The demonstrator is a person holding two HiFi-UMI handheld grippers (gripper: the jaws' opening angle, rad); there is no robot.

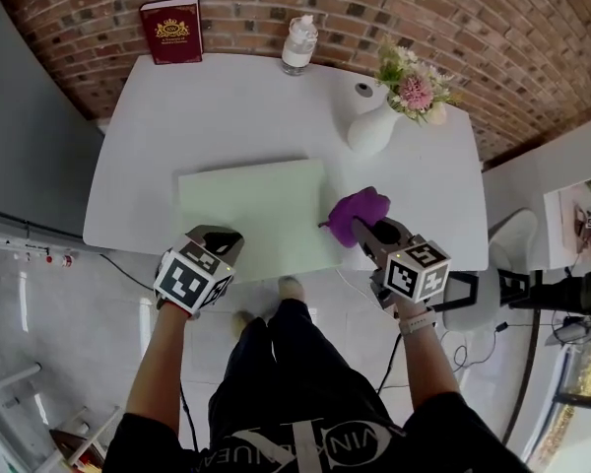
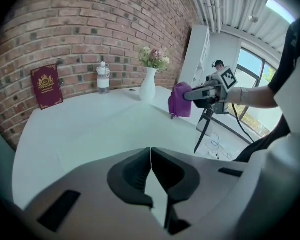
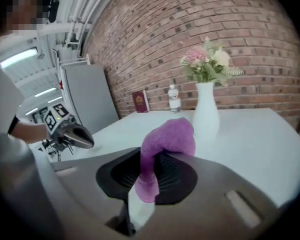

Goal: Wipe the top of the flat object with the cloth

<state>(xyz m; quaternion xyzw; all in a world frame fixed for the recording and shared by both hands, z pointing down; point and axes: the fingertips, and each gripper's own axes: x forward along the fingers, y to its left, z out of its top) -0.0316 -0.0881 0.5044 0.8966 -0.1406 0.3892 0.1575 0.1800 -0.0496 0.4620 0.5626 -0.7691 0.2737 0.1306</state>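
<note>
One flat board [image 1: 251, 215] lies long-axis left-right; right fingers [image 3: 180, 178] clamp the cloth [image 3: 167, 139], left fingers [image 2: 127, 176] together.

The cloth [image 1: 358, 212] is purple terry, fluffy and matt. The flat board [image 1: 251, 215] is pale green, smooth and matt. The white tabletop [image 1: 227, 106] looks smooth. At two o'clock on it, the white vase [image 1: 372, 126] looks glazed. At eleven o'clock, the book [image 1: 171, 31] has a maroon cover with gilt stamping. The right tool [image 1: 364, 233] is matt grey plastic with black ribbed pads [image 3: 176, 175].
</note>
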